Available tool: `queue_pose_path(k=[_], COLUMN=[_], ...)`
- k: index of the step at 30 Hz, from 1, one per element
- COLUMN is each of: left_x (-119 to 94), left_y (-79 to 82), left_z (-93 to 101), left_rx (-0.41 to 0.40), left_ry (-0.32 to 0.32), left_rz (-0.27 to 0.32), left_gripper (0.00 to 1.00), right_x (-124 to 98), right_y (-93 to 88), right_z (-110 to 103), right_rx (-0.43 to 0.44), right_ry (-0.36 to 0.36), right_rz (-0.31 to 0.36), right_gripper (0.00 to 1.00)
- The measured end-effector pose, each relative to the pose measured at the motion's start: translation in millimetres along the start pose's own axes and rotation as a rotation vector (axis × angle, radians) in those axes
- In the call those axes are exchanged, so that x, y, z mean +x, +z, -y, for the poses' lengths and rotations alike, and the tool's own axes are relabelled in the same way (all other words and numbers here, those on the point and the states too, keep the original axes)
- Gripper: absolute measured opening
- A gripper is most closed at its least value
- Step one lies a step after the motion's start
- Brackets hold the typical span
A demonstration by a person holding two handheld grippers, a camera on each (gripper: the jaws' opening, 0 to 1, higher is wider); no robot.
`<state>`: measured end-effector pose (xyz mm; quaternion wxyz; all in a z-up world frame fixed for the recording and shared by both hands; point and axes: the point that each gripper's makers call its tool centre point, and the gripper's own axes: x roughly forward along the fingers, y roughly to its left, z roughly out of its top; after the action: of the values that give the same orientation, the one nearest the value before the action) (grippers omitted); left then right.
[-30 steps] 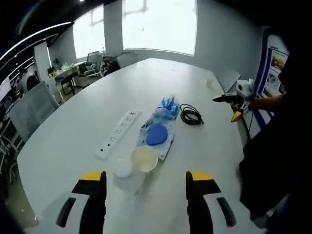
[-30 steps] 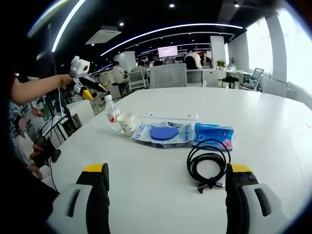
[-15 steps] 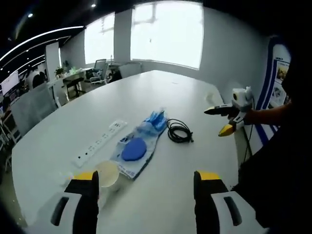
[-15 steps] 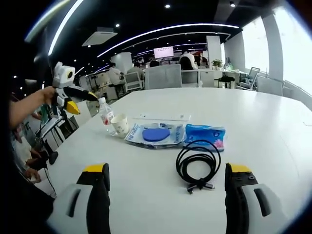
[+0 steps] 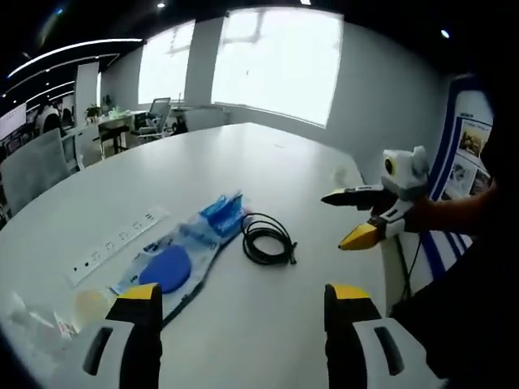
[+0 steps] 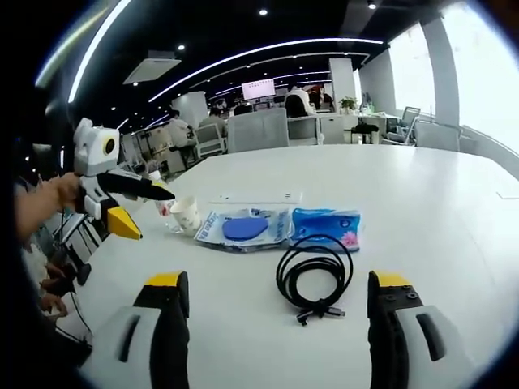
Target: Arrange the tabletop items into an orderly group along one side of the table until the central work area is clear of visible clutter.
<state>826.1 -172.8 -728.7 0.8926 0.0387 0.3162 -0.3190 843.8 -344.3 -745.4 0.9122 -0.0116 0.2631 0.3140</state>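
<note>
A: Going left to right in the right gripper view, what sits on the table (image 6: 454, 203)?

B: Left of centre, a paper cup (image 6: 186, 215) with a bottle just behind it, partly hidden. Then the clear packet with a blue disc (image 6: 246, 228), the blue tissue pack (image 6: 326, 227) touching it, and the coiled black cable (image 6: 315, 275) at lower centre. A white power strip (image 6: 253, 197) lies behind them.

A: And the grippers?

B: The left gripper (image 6: 130, 207) hovers at mid left, jaws spread, holding nothing. The right gripper (image 6: 278, 312) is also spread wide and empty, the cable just ahead of it.

A: Progress?

B: I'd say barely started: all 6 items sit mid-table, none lined along an edge.
</note>
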Motion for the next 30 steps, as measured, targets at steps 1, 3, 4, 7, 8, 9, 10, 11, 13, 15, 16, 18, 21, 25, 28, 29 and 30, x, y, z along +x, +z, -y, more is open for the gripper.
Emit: queue_pose_path(k=[1, 3, 4, 7, 8, 9, 10, 11, 13, 15, 16, 18, 21, 25, 28, 29, 30], left_x=[7.0, 16.4, 23.1, 39.1, 45.4, 49.3, 50.5, 56.4, 67.5, 75.4, 81.4, 91.6, 104.9, 121.9, 131.1, 133.5, 136.6], left_y=[2.3, 6.6, 11.5, 16.9, 19.2, 20.5, 21.6, 23.2, 22.6, 20.9, 20.1, 17.9, 13.8, 6.9, 2.0, 1.0, -0.9], left_z=[3.6, 9.3, 14.8, 20.9, 23.1, 24.3, 27.2, 30.7, 34.4, 36.2, 36.4, 38.4, 39.9, 43.3, 39.3, 37.9, 35.8], left_rx=[-0.010, -0.025, -0.041, -0.054, -0.061, -0.067, -0.069, -0.078, -0.085, -0.088, -0.086, -0.099, -0.116, -0.117, -0.139, -0.144, -0.151], left_ry=[-0.002, -0.010, -0.023, -0.022, -0.016, -0.015, -0.017, -0.021, -0.028, -0.019, -0.017, -0.026, -0.025, -0.045, -0.035, -0.034, -0.031], left_rz=[0.008, 0.024, 0.043, 0.052, 0.056, 0.058, 0.060, 0.062, 0.056, 0.050, 0.052, 0.044, 0.026, -0.003, -0.017, -0.019, -0.026], left_gripper=[0.80, 0.80, 0.80, 0.78, 0.78, 0.77, 0.76, 0.74, 0.71, 0.66, 0.62, 0.56, 0.55, 0.54, 0.52, 0.51, 0.50], right_x=[-0.5, 1.0, 2.4, 5.5, 6.7, 7.5, 8.8, 10.3, 11.8, 12.3, 12.3, 15.4, 19.3, 25.6, 32.5, 34.7, 37.2], right_y=[0.3, 0.8, 0.9, 0.7, 0.4, 0.4, 0.0, -0.9, -2.7, -3.9, -3.1, -3.8, -5.5, -9.6, -16.4, -17.8, -19.3], right_z=[0.3, 4.0, 6.1, 9.2, 11.2, 12.3, 15.0, 17.9, 23.0, 26.5, 28.1, 33.7, 39.3, 44.9, 48.5, 49.4, 51.1], right_rx=[0.000, 0.006, 0.013, 0.023, 0.027, 0.033, 0.045, 0.051, 0.052, 0.048, 0.044, 0.047, 0.062, 0.084, 0.098, 0.102, 0.107], right_ry=[-0.003, -0.005, -0.005, -0.009, -0.012, -0.015, -0.023, -0.032, -0.051, -0.068, -0.076, -0.090, -0.100, -0.112, -0.117, -0.120, -0.123], right_rz=[0.000, -0.003, -0.005, -0.010, -0.013, -0.013, -0.014, -0.015, -0.022, -0.031, -0.030, -0.033, -0.037, -0.045, -0.063, -0.067, -0.071], right_gripper=[0.86, 0.85, 0.84, 0.82, 0.81, 0.81, 0.79, 0.78, 0.75, 0.72, 0.71, 0.69, 0.66, 0.65, 0.63, 0.62, 0.60])
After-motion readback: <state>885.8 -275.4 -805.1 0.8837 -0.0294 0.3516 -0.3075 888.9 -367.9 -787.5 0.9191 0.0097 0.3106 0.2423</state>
